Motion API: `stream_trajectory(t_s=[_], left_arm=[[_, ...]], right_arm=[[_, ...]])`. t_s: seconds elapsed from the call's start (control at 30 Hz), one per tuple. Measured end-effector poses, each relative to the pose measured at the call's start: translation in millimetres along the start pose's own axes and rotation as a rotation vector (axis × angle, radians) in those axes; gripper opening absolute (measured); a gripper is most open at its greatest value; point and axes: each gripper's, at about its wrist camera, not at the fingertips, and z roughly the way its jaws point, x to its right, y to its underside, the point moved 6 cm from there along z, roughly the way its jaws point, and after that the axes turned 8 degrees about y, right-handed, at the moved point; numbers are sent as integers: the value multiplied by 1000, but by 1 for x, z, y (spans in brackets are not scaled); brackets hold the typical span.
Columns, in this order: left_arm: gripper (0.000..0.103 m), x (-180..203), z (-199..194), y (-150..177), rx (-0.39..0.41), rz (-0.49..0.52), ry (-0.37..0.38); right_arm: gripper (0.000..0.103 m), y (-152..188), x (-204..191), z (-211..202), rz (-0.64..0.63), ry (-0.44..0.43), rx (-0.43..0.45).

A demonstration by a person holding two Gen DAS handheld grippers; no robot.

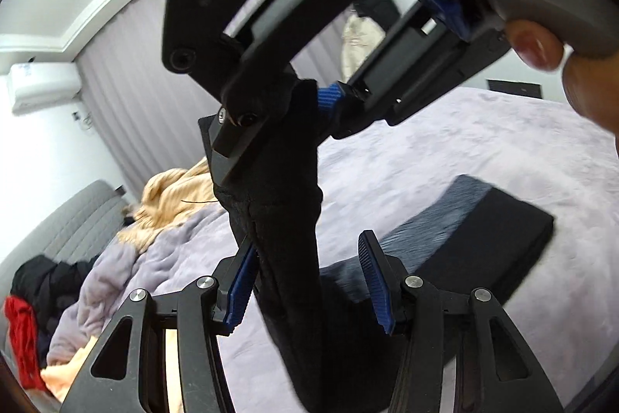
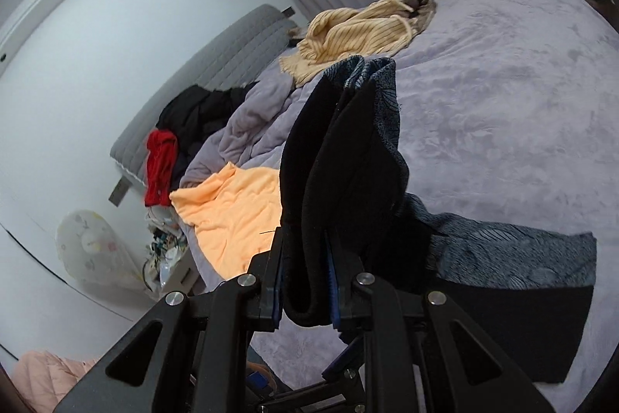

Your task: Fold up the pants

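Two tongs: right tongs clamped on upright-hanging pants, left tongs apart around them.

Left gripper fingers apart; black pants hanging between.

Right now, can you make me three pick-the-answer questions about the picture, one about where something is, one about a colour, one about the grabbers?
1. Where does the striped yellow top lie?
A on the bed
B on the floor
C on a chair

2. What colour is the cloth beside the black pile?
A green
B red
C white

3. What is the right gripper doing?
A hanging open
B pinching the pants
C holding a cup

Answers:
1 A, it rests on the purple blanket.
2 B, it is bright red.
3 B, dark fabric sits clamped between its blue pads.
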Motion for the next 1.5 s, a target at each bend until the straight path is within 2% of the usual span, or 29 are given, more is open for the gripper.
stream_trajectory(t_s=[0.13,0.17,0.2,0.33,0.43,0.53,0.63,0.7,0.77,0.87,1.0,1.1,1.13,1.17,1.2,1.3,1.37,1.5], left_arm=[[54,62,20,-14,-33,81,64],[63,76,26,-14,-47,100,78],[66,86,34,-13,-61,100,106],[67,126,64,2,-161,137,167],[67,133,70,18,-243,129,236],[67,122,66,23,-270,78,295],[79,99,64,21,-296,-18,380],[82,78,59,17,-290,-103,414],[82,51,52,13,-262,-155,382],[82,15,45,15,-247,-216,350],[82,-21,57,38,-310,-269,226],[82,-35,84,76,-426,-356,232],[91,-34,90,88,-451,-390,248],[101,-38,92,94,-448,-430,240],[103,-39,92,99,-438,-470,239],[103,-37,96,112,-463,-573,301],[103,-31,92,112,-463,-579,307],[103,-21,83,104,-417,-467,243]], right_arm=[[20,23,63,-29,108,35,49],[20,30,77,-32,127,50,57],[19,37,92,-33,152,49,65],[19,72,150,-23,277,59,57],[19,99,189,-4,369,64,27],[19,123,214,11,414,81,8],[18,134,226,11,458,24,44],[18,134,224,11,442,30,57],[19,136,221,10,411,57,60],[19,138,224,10,418,50,71],[18,144,224,9,430,60,93],[19,148,225,6,453,63,110],[20,149,224,5,467,66,111],[22,148,221,6,476,73,106],[23,149,219,5,482,79,102],[26,151,217,0,513,103,85],[28,155,216,-8,545,120,92],[34,162,210,-21,531,191,82]])
